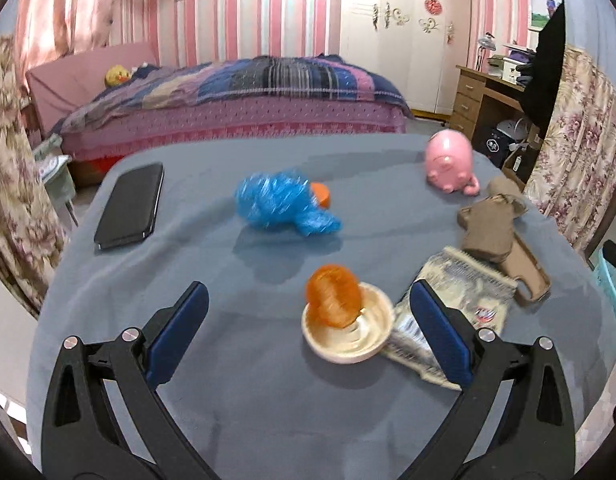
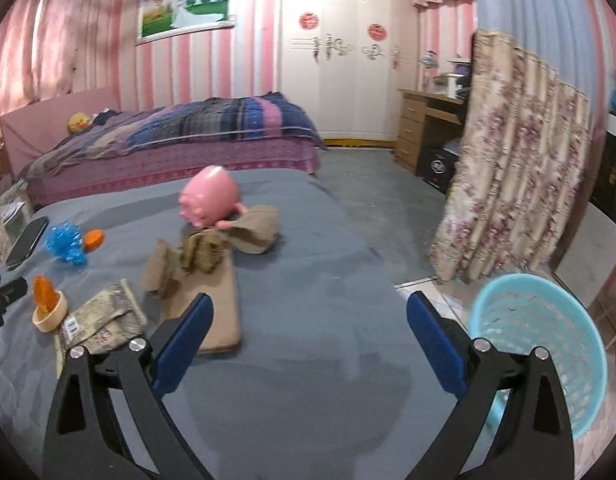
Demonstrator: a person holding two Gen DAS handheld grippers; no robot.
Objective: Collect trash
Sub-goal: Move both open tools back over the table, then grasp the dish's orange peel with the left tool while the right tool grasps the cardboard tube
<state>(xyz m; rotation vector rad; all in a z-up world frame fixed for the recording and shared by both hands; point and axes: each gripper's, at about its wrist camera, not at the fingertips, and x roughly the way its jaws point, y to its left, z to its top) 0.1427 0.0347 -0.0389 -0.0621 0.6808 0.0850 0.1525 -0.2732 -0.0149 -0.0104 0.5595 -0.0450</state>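
On the grey-blue table (image 1: 267, 408) lie a crumpled blue plastic bag (image 1: 283, 204), an orange peel (image 1: 334, 296) in a small cream bowl (image 1: 348, 340), a silvery snack wrapper (image 1: 464, 292) and torn brown cardboard (image 1: 496, 232). My left gripper (image 1: 308, 328) is open, low over the table, with the bowl between its fingers. My right gripper (image 2: 308, 332) is open and empty over bare table, just right of the cardboard (image 2: 211, 280) and wrapper (image 2: 103, 320). A light-blue mesh waste basket (image 2: 540, 340) stands on the floor past the table's right edge.
A black phone (image 1: 129, 206) lies at the table's left. A pink pig toy (image 1: 450, 160) stands at the far right; a small orange piece (image 1: 322, 194) sits beside the blue bag. A bed (image 1: 235, 108), a floral curtain (image 2: 520, 152) and a desk (image 2: 424, 128) lie beyond.
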